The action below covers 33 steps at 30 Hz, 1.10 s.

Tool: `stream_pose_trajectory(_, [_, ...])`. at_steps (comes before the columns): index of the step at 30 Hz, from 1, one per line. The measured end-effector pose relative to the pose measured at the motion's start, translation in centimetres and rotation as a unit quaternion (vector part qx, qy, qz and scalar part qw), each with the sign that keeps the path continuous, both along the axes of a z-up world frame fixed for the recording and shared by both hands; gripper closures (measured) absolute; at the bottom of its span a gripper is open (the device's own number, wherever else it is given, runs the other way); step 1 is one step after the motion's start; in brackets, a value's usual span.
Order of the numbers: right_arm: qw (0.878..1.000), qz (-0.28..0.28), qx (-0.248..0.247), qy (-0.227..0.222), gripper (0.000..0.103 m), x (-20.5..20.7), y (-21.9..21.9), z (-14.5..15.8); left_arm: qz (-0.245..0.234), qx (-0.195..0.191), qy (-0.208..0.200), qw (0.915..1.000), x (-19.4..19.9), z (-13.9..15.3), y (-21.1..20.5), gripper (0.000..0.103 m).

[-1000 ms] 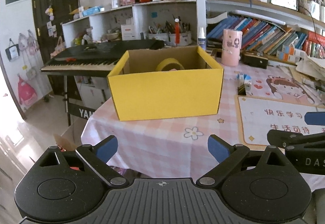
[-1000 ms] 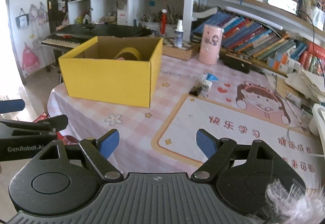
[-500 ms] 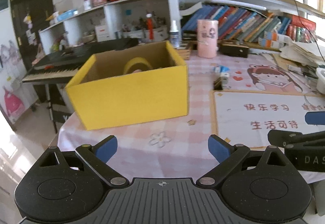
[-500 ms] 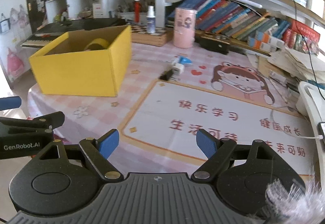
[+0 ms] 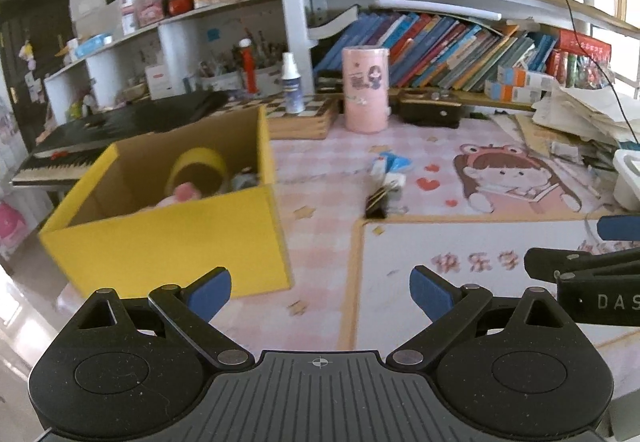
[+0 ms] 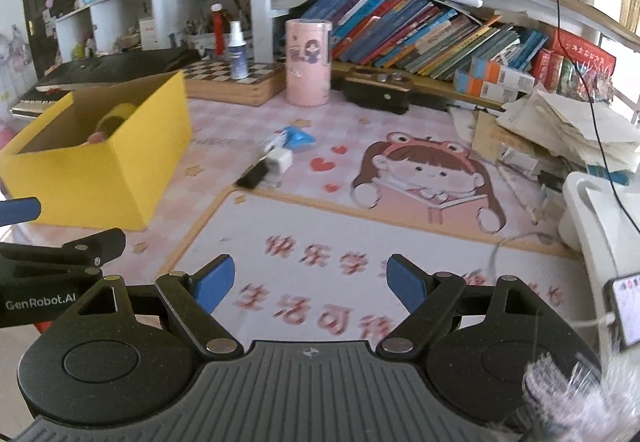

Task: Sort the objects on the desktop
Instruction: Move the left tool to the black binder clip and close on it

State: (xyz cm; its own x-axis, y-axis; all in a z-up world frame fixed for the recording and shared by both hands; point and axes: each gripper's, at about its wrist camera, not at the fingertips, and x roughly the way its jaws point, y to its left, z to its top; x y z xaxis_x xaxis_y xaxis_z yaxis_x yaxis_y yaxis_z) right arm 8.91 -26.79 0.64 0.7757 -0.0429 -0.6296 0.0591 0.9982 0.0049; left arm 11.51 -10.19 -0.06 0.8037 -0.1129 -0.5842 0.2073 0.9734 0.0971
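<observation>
On the surface ahead of you, covered with a pink checked cloth, the yellow box stands open toward the left. Inside it you can see a yellow tape roll standing on edge, with a pink item in front of it and something grey beside it that is too blurred to name.

Your left hand-held gripper hangs over the near edge of the surface with its blue pads wide apart and nothing between them; its left pad sits in front of the box's near right corner. Your right hand-held gripper is likewise spread wide and empty, above the white panel of the printed desk mat with its red characters.

To the right of the box, well apart from both grippers, a small cluster lies on the cloth at the mat's far left corner: a black binder clip, a small white block touching it, and a blue and white packet just behind.

Farther back stand a pink cylinder with a cartoon figure, a spray bottle on a chessboard case, and a black case. At your right, a white tray sits on the surface's edge beside a stack of papers.
</observation>
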Motion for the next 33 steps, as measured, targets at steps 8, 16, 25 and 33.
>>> stream_pose_trajectory(8, [1.0,0.0,-0.004,-0.002,0.02,2.7,-4.9,0.0,-0.009,-0.011,-0.003,0.9999,2.3,-0.3,-4.6,0.006])
stream_pose_trajectory(16, [1.0,0.017,0.011,-0.004,0.02,5.0,-8.3,-0.6,0.004,-0.005,0.007,1.0,4.3,-1.0,-7.7,0.018])
stream_pose_trajectory(25, [0.999,0.037,0.028,-0.022,0.021,6.6,-10.2,-0.5,0.041,0.005,0.034,0.9986,8.3,-3.1,-9.7,0.062])
stream_pose_trajectory(33, [0.998,0.045,0.025,-0.023,0.021,7.8,-11.6,-0.5,0.046,0.041,0.031,0.9977,12.2,-4.8,-12.0,0.072])
